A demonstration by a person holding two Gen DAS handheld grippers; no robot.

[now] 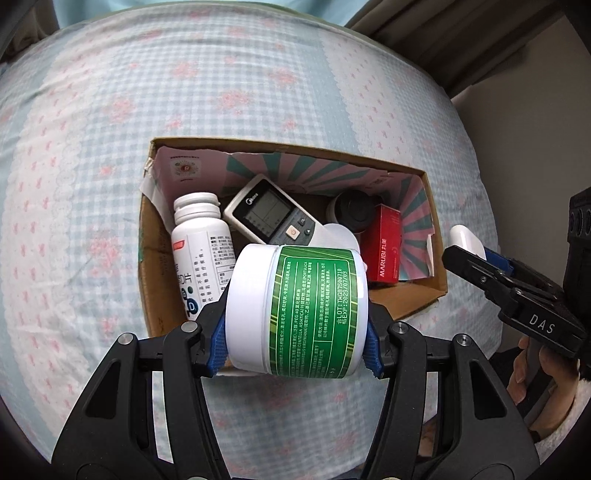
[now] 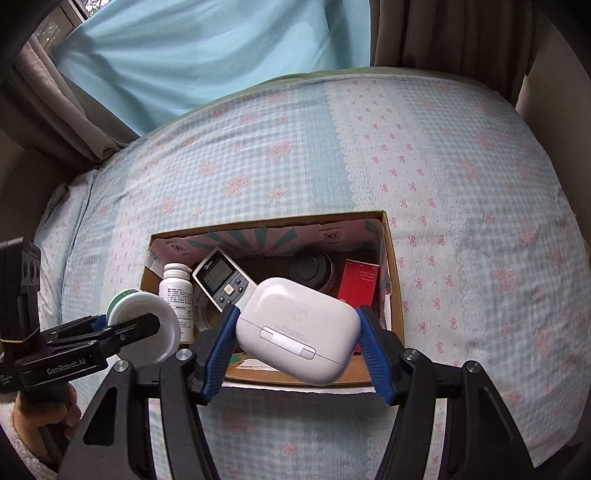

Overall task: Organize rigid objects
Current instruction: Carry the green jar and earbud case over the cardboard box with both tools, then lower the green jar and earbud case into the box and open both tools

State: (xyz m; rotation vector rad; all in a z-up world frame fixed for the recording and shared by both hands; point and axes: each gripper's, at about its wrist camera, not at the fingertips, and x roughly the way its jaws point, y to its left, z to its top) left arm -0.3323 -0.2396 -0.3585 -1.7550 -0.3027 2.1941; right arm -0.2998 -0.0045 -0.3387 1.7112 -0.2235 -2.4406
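My left gripper (image 1: 295,328) is shut on a white jar with a green label (image 1: 295,314), held on its side over the near edge of a cardboard box (image 1: 432,206). The jar also shows in the right wrist view (image 2: 147,317). My right gripper (image 2: 299,332) is shut on a white earbud case (image 2: 299,328), held over the near right part of the box (image 2: 391,266). Inside the box lie a white pill bottle (image 1: 199,240), a white remote control (image 1: 269,216), a dark round container (image 1: 352,212) and a red carton (image 1: 384,247).
The box sits on a bed with a blue-checked, pink-flowered sheet (image 2: 461,184). Curtains (image 2: 424,33) and a light blue drape (image 2: 207,48) hang behind the bed. The right gripper shows at the right edge of the left wrist view (image 1: 480,266).
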